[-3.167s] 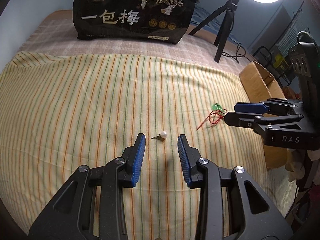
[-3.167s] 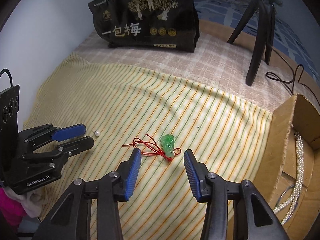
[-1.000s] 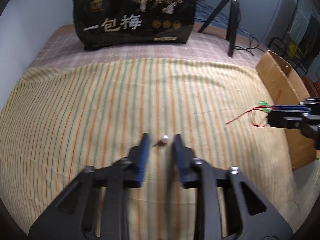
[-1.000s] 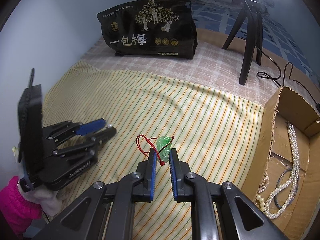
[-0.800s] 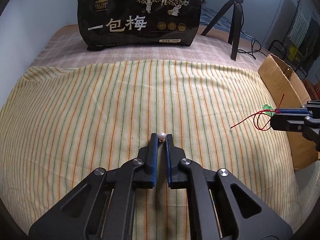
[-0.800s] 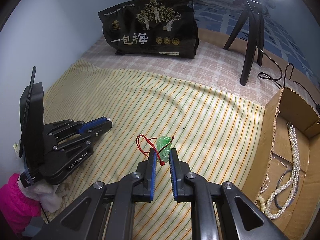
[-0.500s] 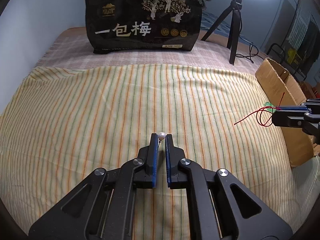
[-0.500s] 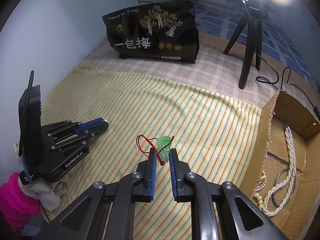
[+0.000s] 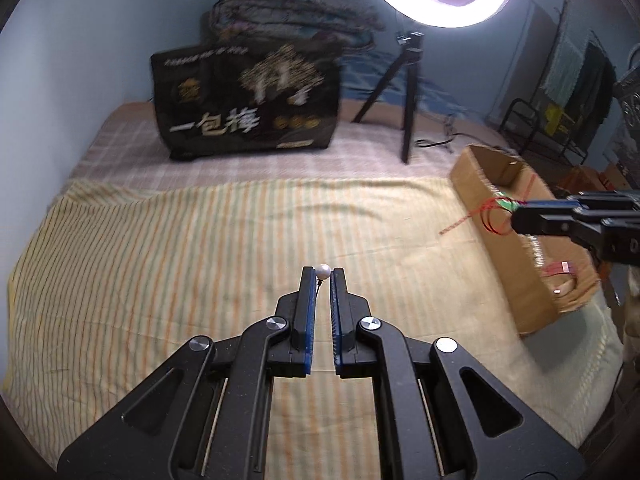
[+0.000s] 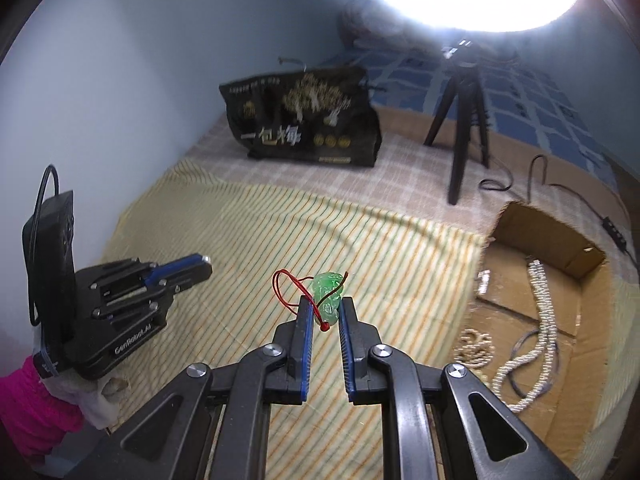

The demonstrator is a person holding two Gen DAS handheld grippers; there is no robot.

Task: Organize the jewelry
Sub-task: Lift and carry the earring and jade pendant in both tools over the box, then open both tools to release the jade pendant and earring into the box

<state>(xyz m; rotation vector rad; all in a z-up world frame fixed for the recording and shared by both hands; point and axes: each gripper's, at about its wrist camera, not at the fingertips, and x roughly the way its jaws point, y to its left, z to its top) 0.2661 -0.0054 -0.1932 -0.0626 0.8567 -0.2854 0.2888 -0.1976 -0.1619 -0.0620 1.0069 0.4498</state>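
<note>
My left gripper (image 9: 322,273) is shut on a white pearl earring (image 9: 323,271) and holds it above the striped cloth (image 9: 200,248). My right gripper (image 10: 325,304) is shut on a green jade pendant (image 10: 329,289) with a red cord (image 10: 285,283), lifted above the cloth. In the left wrist view the right gripper (image 9: 520,216) and pendant (image 9: 503,203) hang over the near wall of the cardboard box (image 9: 516,264). In the right wrist view the left gripper (image 10: 202,266) shows at the left.
The cardboard box (image 10: 552,240) at the right holds pearl necklaces (image 10: 540,312) and a dark bangle (image 10: 520,344). A black printed bag (image 9: 248,112) and a ring-light tripod (image 9: 408,92) stand at the back. A cable (image 10: 536,176) runs behind the box.
Both grippers closed on their pieces and lifted them off the cloth. The right gripper has carried the pendant right, toward the box. Both views now sit higher and tilt up.
</note>
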